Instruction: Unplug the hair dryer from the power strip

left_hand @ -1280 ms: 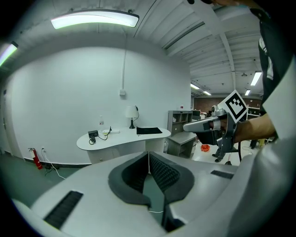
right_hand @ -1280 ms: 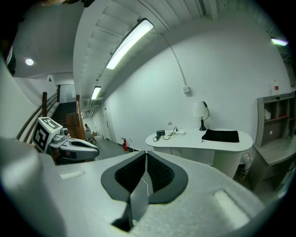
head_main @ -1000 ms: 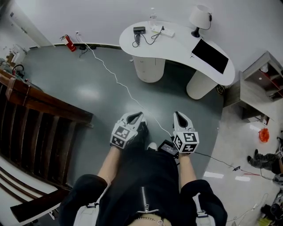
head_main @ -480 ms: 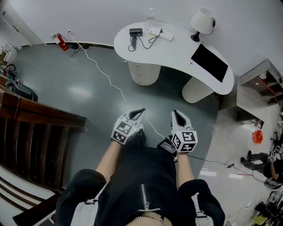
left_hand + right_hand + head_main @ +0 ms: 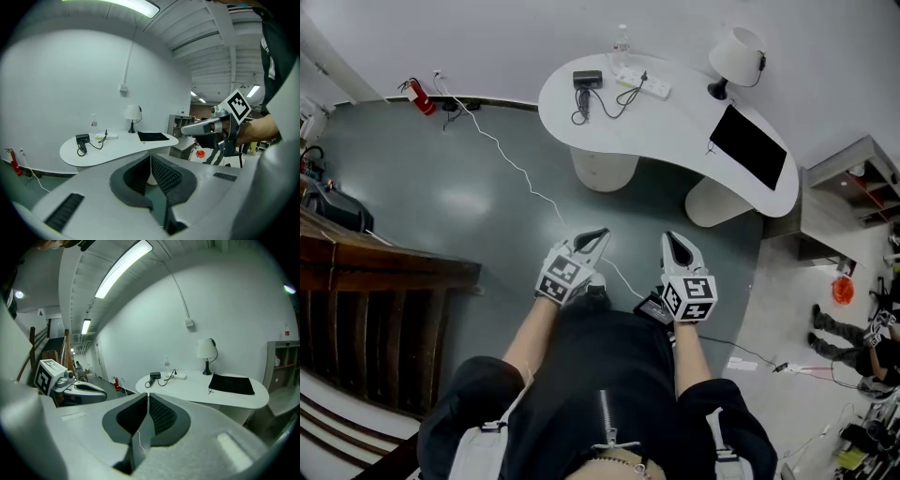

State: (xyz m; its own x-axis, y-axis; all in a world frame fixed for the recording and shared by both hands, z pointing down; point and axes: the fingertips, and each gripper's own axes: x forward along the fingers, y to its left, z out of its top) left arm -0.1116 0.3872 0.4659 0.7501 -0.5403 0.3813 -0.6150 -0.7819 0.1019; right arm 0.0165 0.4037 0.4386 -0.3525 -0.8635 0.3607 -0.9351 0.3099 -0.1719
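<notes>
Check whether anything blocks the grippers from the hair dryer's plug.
Nothing visible does. Only open floor, crossed by a thin white cable, separates left gripper and right gripper from the table; the hair dryer and power strip lie uncovered on top.

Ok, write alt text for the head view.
A person holds the left gripper and right gripper, both shut and empty, above a grey floor, short of a curved white table. On it: a hair dryer corded to a power strip, a lamp, a black mat.
</notes>
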